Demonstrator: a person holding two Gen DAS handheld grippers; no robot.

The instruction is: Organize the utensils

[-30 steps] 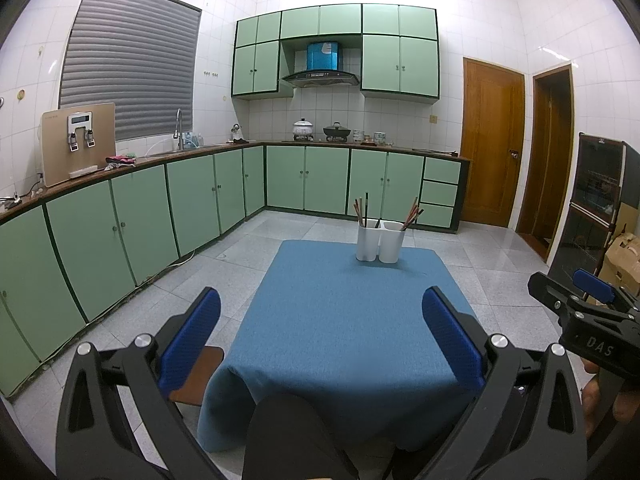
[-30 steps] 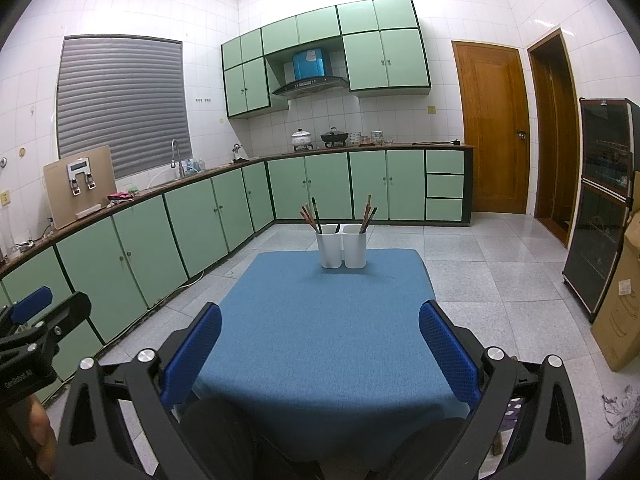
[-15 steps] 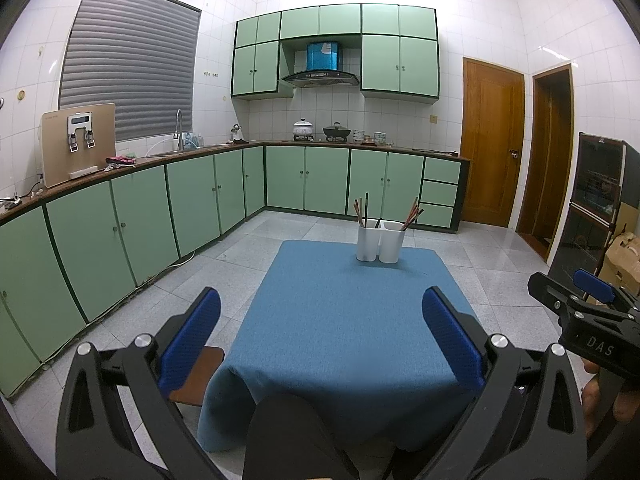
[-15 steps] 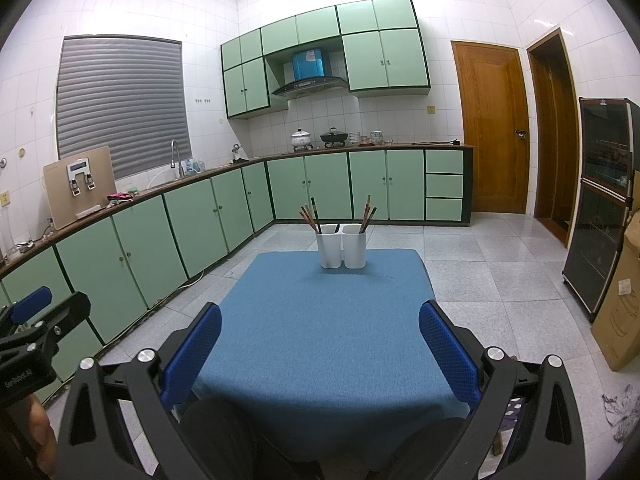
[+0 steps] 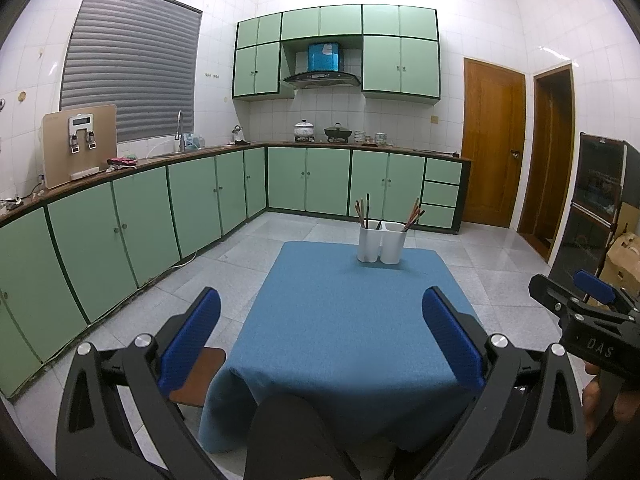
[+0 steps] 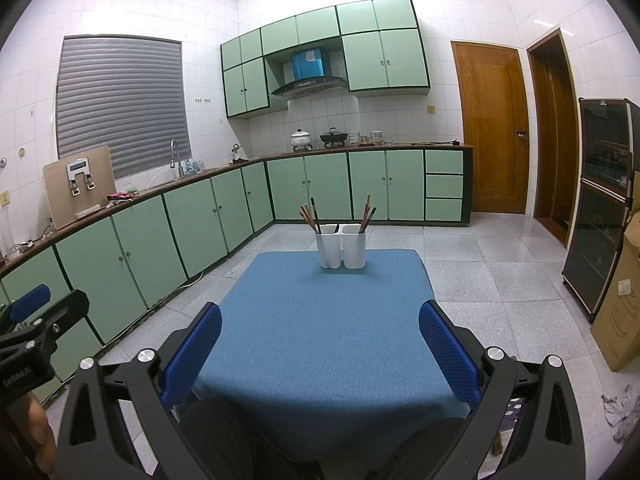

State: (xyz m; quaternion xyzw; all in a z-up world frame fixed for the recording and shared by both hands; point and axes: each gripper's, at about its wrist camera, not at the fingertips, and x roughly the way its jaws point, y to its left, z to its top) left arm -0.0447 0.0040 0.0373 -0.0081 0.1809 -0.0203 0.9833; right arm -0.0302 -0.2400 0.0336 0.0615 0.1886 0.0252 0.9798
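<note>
A square table under a blue, slightly nubbly cloth [image 5: 344,320] stands on grey floor tiles [image 5: 248,252] in a white-tiled kitchen lined with pale green cabinets [image 5: 140,220]. At its far edge stands a smooth white twin-cup holder [image 5: 380,244] with chopsticks [image 5: 412,214] upright inside. The left gripper [image 5: 320,336] and right gripper [image 6: 320,340] hover spread wide, holding nothing, well short of it.

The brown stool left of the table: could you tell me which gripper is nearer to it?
Left. The left gripper hovers just above the stool, slightly to its right; the right gripper is farther right, at the table's near edge.
</note>
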